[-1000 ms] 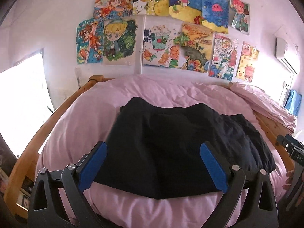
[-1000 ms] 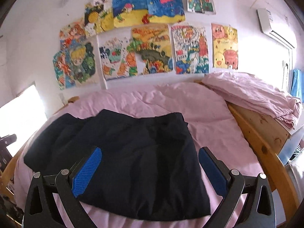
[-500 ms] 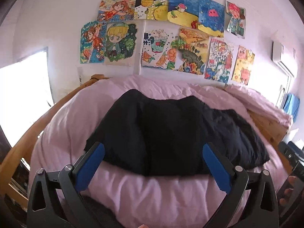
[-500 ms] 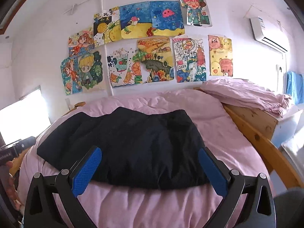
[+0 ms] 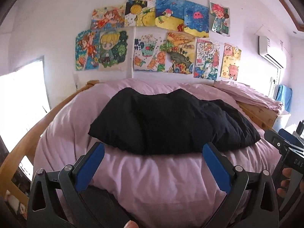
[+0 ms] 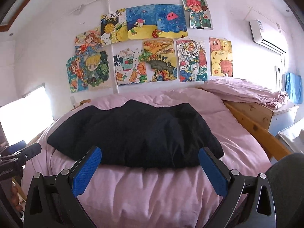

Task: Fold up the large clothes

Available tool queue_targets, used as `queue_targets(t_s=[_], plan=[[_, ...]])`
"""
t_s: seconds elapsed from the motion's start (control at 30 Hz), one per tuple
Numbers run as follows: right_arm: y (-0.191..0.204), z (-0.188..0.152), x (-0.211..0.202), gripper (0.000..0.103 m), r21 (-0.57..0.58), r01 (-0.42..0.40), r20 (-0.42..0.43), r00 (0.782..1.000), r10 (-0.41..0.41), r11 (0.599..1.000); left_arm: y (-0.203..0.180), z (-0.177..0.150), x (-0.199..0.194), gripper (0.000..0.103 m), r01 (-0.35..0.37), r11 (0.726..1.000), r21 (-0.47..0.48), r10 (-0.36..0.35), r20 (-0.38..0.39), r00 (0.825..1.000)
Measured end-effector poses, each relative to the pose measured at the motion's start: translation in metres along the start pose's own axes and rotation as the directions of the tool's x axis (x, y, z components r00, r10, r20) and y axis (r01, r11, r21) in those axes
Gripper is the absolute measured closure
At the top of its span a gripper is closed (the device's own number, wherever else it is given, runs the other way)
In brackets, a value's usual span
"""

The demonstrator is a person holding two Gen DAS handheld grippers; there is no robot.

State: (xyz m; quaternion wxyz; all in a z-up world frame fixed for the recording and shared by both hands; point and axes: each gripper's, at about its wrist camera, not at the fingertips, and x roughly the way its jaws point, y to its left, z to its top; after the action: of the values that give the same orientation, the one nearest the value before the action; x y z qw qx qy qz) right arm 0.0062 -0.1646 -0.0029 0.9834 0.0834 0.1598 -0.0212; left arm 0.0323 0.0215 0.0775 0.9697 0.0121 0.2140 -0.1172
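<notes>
On my far left a bright window glares beside the wooden bed frame, which curves along the edge of the bed with its pink duvet. My left gripper hangs over the near part of that duvet, jaws spread wide with nothing between them. Ahead of it the black garment lies folded in a broad flat heap across the middle of the bed, clear of both my tools. Above it, the white wall carries a cluster of colourful drawings. My right gripper is likewise held over the duvet just short of the garment's near edge, jaws wide apart and empty. Further right, a rumpled pink sheet sits on a wooden cabinet beside the bed, an air conditioner is mounted high on the wall, and a blue cloth hangs at the far edge
</notes>
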Motion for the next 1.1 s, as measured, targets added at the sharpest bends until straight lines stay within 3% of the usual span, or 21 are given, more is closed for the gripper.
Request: queue_targets(t_s=[0.2, 0.53, 0.77, 1.1], plan=[[0.011, -0.013, 0.0, 0.0, -0.031, 0.002, -0.022, 1.0, -0.002, 1.0, -0.003, -0.016, -0.005, 0.002, 0.015, 1.0, -0.026, -0.015, -0.008, 1.0], [0.027, -0.03, 0.003, 0.0, -0.08, 0.031, -0.068, 0.997, -0.037, 0.996, -0.002, -0.029, 0.007, 0.001, -0.071, 0.997, -0.005, 0.071, -0.056, 0.996], [0.022, -0.033, 0.004, 0.0, -0.063, 0.039, -0.069, 0.997, -0.043, 0.997, -0.003, -0.036, 0.01, 0.001, -0.148, 0.988, 0.045, 0.149, -0.034, 0.988], [0.02, -0.032, 0.009, 0.0, -0.063, 0.034, -0.082, 0.996, -0.039, 0.997, 0.0, -0.037, 0.013, 0.001, -0.145, 0.988, 0.044, 0.146, -0.031, 0.989]])
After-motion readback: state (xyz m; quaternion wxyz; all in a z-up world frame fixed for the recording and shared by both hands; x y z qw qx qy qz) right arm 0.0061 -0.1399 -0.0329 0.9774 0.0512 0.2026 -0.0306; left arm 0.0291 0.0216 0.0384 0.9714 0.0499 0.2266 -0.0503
